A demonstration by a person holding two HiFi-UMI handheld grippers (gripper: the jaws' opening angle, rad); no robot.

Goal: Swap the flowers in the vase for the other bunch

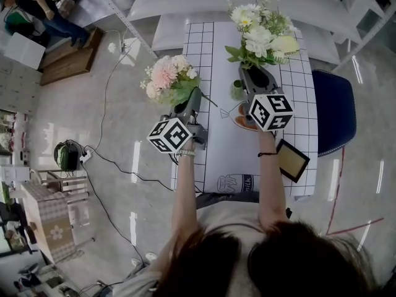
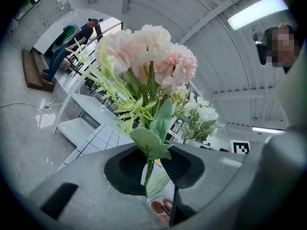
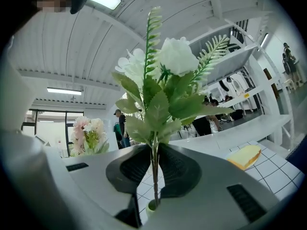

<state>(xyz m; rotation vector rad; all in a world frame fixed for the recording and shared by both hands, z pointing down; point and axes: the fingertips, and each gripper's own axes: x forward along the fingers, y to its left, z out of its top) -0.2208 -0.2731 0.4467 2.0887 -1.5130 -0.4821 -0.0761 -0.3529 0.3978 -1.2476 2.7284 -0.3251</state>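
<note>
Jaws tight — pink bunch (image 2: 153, 56) left, white bunch (image 3: 176, 56) right.

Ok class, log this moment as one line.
left gripper: shut on pink bunch | right gripper: shut on white bunch | stem: at vase mouth

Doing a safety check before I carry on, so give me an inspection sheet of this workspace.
Surface: table under white grid cloth.
Job's things: pink bunch held left of the table; white bunch over the small vase, stem at its mouth.
Clutter: dark-framed board near the table's front edge.
Tongs: left tongs shut on pink bunch; right tongs shut on white bunch.
Cables: black cable across the floor, left side.
Surroundings: blue chair at right; person far left.
</note>
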